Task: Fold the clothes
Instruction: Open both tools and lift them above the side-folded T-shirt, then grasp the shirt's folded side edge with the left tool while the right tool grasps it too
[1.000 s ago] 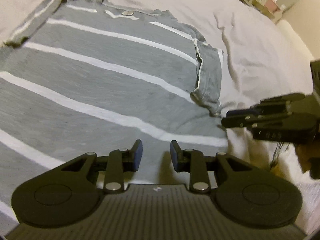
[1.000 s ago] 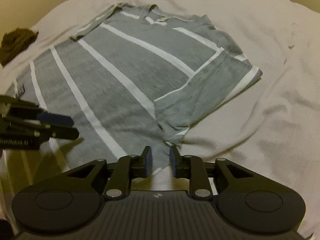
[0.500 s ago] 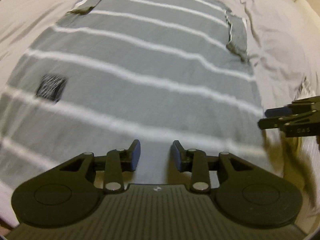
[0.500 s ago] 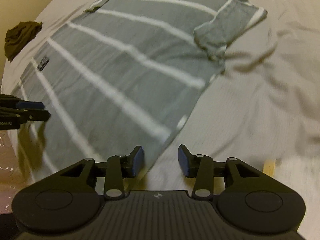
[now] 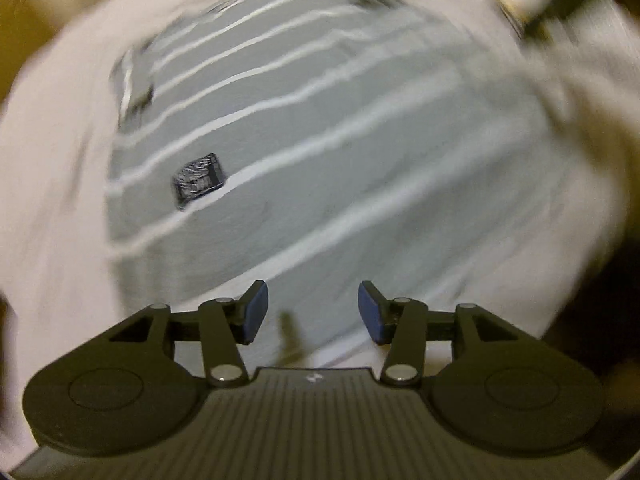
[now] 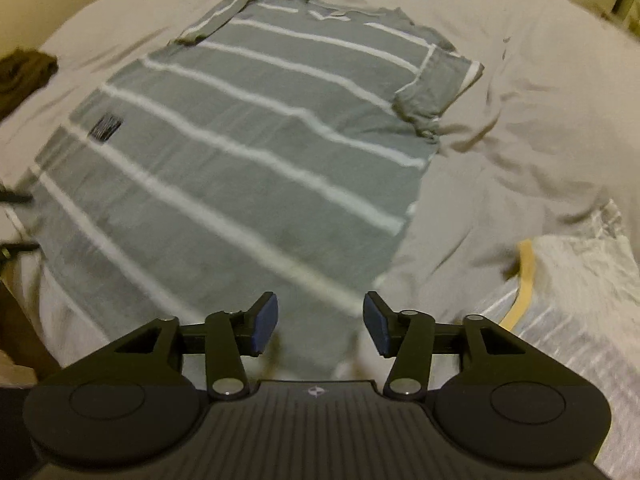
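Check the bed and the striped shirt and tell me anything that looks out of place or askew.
The striped shirt lies mostly flat on the bed sheet, but one sleeve is folded in and rumpled. A dark garment sits bunched at the bed's far left edge. The sheet is wrinkled beside that sleeve.

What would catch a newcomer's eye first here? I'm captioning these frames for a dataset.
The grey T-shirt with white stripes spread flat across the pale bed sheet fills the middle of both views, a small dark patch label near its hem. Low in each view, the left gripper and right gripper stand open at the hem end, holding nothing.
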Tool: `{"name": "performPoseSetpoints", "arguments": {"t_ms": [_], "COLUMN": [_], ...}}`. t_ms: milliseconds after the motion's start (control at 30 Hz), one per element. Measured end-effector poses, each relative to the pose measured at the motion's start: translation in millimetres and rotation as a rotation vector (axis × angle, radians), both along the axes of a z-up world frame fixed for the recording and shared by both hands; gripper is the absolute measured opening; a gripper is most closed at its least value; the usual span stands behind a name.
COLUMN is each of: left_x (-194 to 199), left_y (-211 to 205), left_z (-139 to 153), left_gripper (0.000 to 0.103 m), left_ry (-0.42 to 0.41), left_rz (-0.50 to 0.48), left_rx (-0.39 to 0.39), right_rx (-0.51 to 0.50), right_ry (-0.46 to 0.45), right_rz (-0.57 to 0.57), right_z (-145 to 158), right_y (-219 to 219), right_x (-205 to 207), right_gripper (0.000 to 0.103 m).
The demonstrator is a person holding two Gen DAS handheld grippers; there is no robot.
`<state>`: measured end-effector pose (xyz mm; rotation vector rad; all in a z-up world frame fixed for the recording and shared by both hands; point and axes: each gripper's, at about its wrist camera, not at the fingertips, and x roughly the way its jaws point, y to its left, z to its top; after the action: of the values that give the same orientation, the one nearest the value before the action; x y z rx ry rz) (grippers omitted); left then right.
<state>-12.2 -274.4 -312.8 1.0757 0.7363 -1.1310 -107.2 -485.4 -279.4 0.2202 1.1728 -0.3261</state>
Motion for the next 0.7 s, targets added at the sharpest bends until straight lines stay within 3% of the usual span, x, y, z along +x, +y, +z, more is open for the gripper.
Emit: {"name": "performPoseSetpoints", "arguments": {"t_ms": [167,333,533,700], "left_x": [13.9,19.2,17.7,18.7], "left_y": [61.0,90.0,89.4,86.3], "left_z": [-17.7,-45.5,-59.5,-68.0], "left_gripper": [0.046,0.047,0.061,0.057], "left_ry": [-0.167,-0.292,-0.404,-0.489], "left_rz": [-0.253,-0.466,-0.582,-0.649], "left_rx": [0.078,0.122,0.123,0.122], "right_rx": [-0.069,-0.244,-0.350,-0.509], "right_ry": [0.047,0.110,0.134,0.173], "right_rz": [0.059,0.309,0.485,0.556], "right_z": [-6.6,-21.0,-41.4,-67.5], "right_y": [73.9,134.4,165.9,169.6], "right_x": [8.4,12.0,-1.3,-18.7], "right_gripper": [0.057,0.064,0.071,0.074]}}
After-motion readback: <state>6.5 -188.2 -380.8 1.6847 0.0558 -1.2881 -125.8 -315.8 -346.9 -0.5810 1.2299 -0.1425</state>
